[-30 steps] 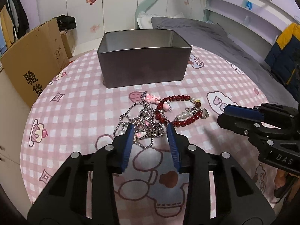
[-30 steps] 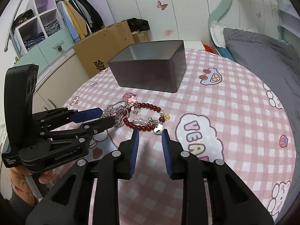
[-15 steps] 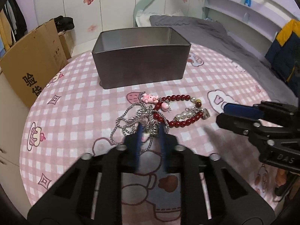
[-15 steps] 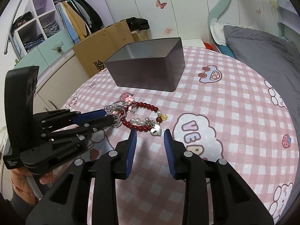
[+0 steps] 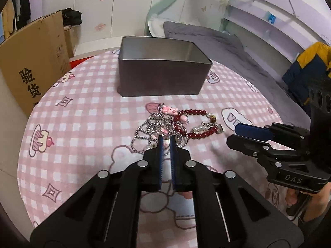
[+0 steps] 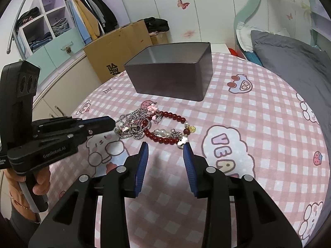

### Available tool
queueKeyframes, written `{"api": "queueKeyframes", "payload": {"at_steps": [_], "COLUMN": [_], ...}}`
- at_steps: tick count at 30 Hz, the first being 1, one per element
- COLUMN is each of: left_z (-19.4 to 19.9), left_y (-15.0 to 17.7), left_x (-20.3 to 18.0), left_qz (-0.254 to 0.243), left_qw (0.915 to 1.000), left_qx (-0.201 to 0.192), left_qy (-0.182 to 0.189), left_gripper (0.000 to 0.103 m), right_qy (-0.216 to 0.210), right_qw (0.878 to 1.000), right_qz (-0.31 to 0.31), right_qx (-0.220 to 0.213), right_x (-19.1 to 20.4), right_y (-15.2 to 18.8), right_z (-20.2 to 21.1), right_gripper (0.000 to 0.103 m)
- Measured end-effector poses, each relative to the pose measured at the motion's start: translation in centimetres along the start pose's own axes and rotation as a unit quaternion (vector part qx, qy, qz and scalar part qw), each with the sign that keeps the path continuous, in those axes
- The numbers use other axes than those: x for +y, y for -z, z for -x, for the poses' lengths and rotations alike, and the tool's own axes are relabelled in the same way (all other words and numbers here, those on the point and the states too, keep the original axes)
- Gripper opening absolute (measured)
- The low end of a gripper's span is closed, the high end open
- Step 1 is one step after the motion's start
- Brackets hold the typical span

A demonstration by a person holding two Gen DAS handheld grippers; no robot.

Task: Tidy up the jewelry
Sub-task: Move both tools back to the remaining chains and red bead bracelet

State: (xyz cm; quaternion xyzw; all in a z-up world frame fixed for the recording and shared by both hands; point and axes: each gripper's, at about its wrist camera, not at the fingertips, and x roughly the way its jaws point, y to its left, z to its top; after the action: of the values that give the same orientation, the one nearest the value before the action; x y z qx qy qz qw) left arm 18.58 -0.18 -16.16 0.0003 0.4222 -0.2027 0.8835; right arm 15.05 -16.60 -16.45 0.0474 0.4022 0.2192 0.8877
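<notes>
A tangled silver chain necklace [image 5: 149, 126] with pink charms [image 5: 168, 109] lies on the pink checked tablecloth [image 5: 86, 124], touching a red bead bracelet [image 5: 202, 133] with pearls and a silver heart. My left gripper [image 5: 166, 140] has its jaws a narrow slit apart and easing open, and a bit of the chain and a pink charm is pinched at the tips. In the right wrist view that gripper [image 6: 109, 125] meets the chain [image 6: 132, 115] from the left. My right gripper [image 6: 166, 146] is opening, with nothing between its pads, just short of the bracelet [image 6: 165, 139].
An open grey metal tin [image 5: 161, 78] stands behind the jewelry, its inside bare as far as I can see. Cardboard boxes [image 5: 31, 68] stand beyond the table's left edge and a bed with grey bedding [image 6: 289, 62] lies to the right. A hand grips each tool's handle.
The left jaws have closed from wide apart to a narrow slit around the chain's near end. The right jaws have spread wider while staying in place before the bracelet.
</notes>
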Motion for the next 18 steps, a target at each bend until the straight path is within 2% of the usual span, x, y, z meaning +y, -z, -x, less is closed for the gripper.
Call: {"api": "queueKeyframes", "payload": {"at_steps": [1, 2, 3, 6, 9, 10, 14, 18], "left_z": [-0.1, 0.0, 0.2, 0.0, -0.5, -0.8, -1.6, -2.6], "left_y": [0.0, 0.1, 0.1, -0.1, -0.2, -0.2, -0.1, -0.2], "left_x": [-0.3, -0.5, -0.7, -1.2, -1.6, -1.6, -2.1, -2.4], "left_qz": [-0.006, -0.008, -0.010, -0.021, -0.038, -0.039, -0.052, -0.063], "left_qw": [1.0000, 0.9999, 0.9997, 0.9994, 0.9989, 0.9989, 0.9984, 0.9975], "left_qx": [0.000, -0.005, -0.018, -0.021, -0.017, -0.014, -0.007, 0.005], "left_qy": [0.000, -0.004, -0.010, -0.016, -0.023, -0.023, -0.019, -0.030], "left_gripper": [0.039, 0.056, 0.066, 0.065, 0.039, 0.036, 0.028, 0.027], "right_qy": [0.001, 0.001, 0.001, 0.003, 0.004, 0.003, 0.001, -0.003], "right_qw": [1.000, 1.000, 1.000, 1.000, 1.000, 1.000, 1.000, 1.000], "right_qz": [0.000, -0.001, -0.002, -0.006, -0.012, -0.014, -0.020, -0.023], "right_qx": [0.001, 0.001, 0.001, 0.000, -0.001, 0.000, 0.002, 0.002], "right_x": [0.0, -0.1, -0.2, -0.4, -1.0, -1.2, -1.8, -2.2], "right_y": [0.0, 0.1, 0.0, 0.1, 0.2, 0.3, 0.4, 0.4], "right_z": [0.0, 0.0, 0.0, 0.0, 0.1, 0.1, 0.0, -0.1], "right_gripper": [0.033, 0.033, 0.033, 0.033, 0.033, 0.033, 0.033, 0.033]}}
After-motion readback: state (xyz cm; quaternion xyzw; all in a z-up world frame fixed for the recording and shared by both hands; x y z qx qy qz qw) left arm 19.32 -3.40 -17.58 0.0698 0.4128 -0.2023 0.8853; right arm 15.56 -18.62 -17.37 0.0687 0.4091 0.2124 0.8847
